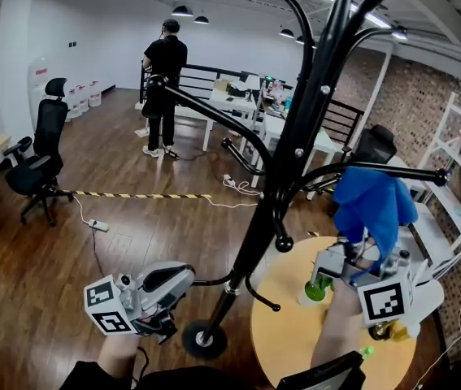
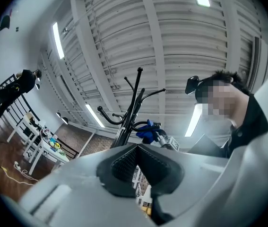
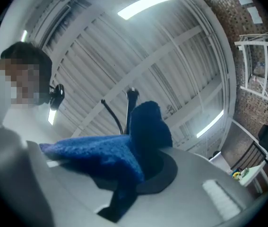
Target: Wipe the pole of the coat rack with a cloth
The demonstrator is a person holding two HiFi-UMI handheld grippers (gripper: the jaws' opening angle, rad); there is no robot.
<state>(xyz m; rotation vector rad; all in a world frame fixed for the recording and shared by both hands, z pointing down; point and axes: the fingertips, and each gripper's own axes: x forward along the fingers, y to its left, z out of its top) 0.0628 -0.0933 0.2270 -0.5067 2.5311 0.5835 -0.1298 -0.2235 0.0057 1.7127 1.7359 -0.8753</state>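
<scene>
blue cloth [image 1: 372, 201] bunched in the right gripper [image 1: 357, 255], jaws pinched tight on it. in the right gripper view one fold lies out to the left over the gripper body, and a peak stands up past the fingertips. the cloth is held high over the far edge of the round wooden table [image 1: 283, 340], to the right of the black coat rack pole [image 1: 295, 145] and apart from it. one hook arm [image 1: 409, 170] of the rack crosses the top of the cloth. it may be brushing it, but the view is too poor to say.

left gripper [image 1: 186, 275] is low on the other side of the pole, near the rack's round base [image 1: 204, 340]. its tips are turned toward the pole, not touching it. its jaws meet tip to tip with nothing between them, plain in the left gripper view.

the base stands on the dark wood floor [image 1: 51, 283], just beside the table's left edge. a cup [image 1: 315, 291] with green in it sits on the table near that edge, close under the right gripper.

further off:
- black office chair [image 1: 39, 161] at left
- yellow-black tape [image 1: 141, 194] on the floor
- person [image 1: 163, 71] in black standing by white desks [image 1: 238, 108]
- white shelf [image 1: 458, 193] against the brick wall [image 1: 413, 96] at right
</scene>
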